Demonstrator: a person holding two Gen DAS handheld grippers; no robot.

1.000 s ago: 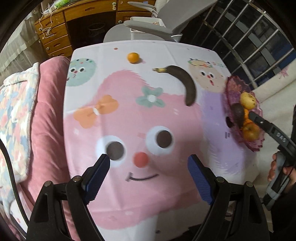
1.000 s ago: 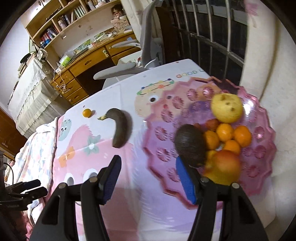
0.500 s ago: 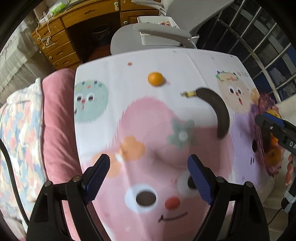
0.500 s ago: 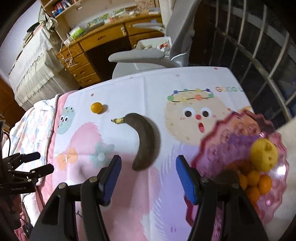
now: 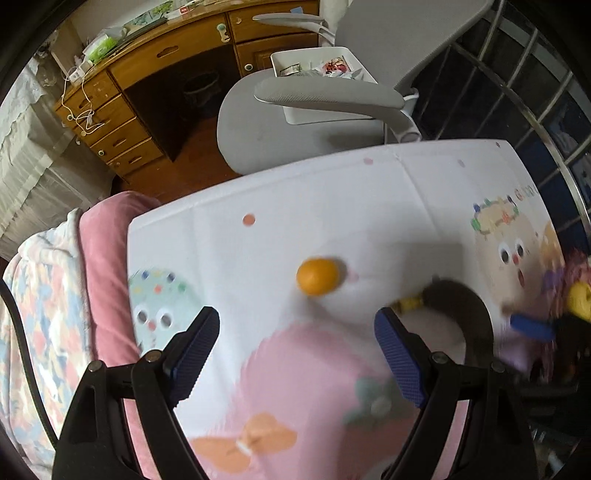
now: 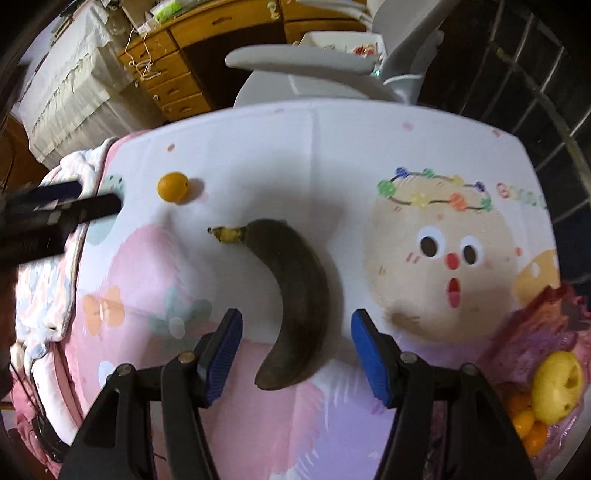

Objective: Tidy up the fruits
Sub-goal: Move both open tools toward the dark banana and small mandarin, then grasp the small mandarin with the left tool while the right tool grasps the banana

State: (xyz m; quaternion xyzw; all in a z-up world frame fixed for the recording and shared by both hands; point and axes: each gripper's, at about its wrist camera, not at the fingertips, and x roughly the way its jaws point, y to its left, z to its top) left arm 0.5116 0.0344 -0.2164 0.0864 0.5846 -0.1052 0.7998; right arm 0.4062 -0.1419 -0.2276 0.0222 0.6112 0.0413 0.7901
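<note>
Table [image 6: 332, 147] carries all fruit. Orange [image 6: 172, 187] near left edge, toward far side. Banana [image 6: 295, 306] near middle of table, right of orange and nearer, apart from it; stem end points at orange. Bowl [image 6: 546, 325] at right edge, near corner; apple [image 6: 557, 386] and small oranges [image 6: 526, 424] in it. Chair [image 6: 306, 66] behind far edge. Desk [image 6: 221, 33] behind chair. Bedding [image 5: 48, 295] along left edge.
</note>
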